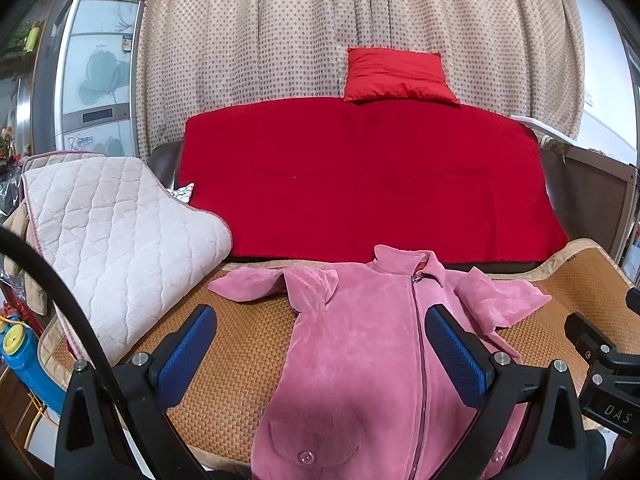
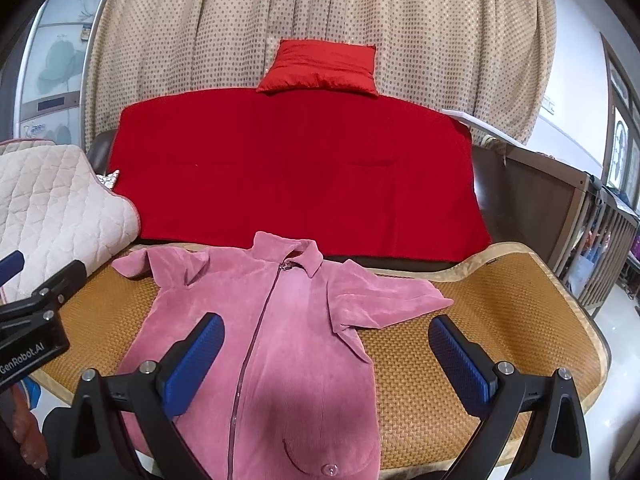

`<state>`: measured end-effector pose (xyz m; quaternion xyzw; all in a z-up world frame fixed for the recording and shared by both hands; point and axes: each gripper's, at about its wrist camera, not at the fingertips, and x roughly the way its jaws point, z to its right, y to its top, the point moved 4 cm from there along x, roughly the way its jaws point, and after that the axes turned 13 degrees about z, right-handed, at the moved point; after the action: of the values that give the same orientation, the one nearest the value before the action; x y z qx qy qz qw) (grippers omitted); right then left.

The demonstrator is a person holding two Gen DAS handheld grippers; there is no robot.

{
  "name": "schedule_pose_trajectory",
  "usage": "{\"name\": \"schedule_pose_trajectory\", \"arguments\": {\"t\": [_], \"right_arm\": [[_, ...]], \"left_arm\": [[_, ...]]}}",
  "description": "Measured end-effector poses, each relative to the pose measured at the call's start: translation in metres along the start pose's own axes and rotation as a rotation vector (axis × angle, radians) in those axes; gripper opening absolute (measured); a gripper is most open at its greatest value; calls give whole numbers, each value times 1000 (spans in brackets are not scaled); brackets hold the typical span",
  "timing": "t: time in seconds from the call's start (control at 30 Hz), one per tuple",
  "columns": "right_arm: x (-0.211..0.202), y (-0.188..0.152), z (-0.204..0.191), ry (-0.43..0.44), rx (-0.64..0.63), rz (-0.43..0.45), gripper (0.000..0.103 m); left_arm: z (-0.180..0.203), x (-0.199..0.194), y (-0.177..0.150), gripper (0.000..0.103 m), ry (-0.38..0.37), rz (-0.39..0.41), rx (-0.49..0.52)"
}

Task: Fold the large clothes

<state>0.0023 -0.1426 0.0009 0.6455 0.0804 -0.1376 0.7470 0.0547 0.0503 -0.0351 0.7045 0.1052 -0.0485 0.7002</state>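
A pink velvet jacket (image 1: 360, 344) lies flat, zipped, collar away from me, on a woven bamboo mat (image 1: 240, 360). Both sleeves are bent in near the shoulders. My left gripper (image 1: 320, 344) is open and empty, above the jacket's left half, its blue pads (image 1: 188, 352) wide apart. In the right wrist view the jacket (image 2: 280, 320) lies left of centre on the mat (image 2: 480, 320). My right gripper (image 2: 326, 354) is open and empty above the jacket's right side, near the right sleeve (image 2: 392, 296). The right gripper also shows at the right edge of the left view (image 1: 600, 356).
A red blanket (image 1: 368, 180) covers the sofa behind the mat, with a red pillow (image 1: 396, 76) against a dotted curtain. A quilted beige pad (image 1: 112, 240) lies folded on the left. A wooden crib rail (image 2: 600, 240) stands at the right.
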Motion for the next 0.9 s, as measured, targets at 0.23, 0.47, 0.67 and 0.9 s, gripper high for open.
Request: {"name": "schedule_pose_trajectory", "arguments": {"t": [0.23,0.47,0.67,0.9], "right_arm": [[21,0,-2,-6,10,-20,103],[47,-4,-4,-6,7,-42,103],[81,-6,0,-20,13,-54,103],[140,-13,15,-60,24,-86,103]], "left_arm": [[3,22,1,103,-8,-8,3],[16,51,-2,103,-26,-27,23],[30,103,-10,103,-16,-77,32],[40,179,-18,103,36,-109,-15]]}}
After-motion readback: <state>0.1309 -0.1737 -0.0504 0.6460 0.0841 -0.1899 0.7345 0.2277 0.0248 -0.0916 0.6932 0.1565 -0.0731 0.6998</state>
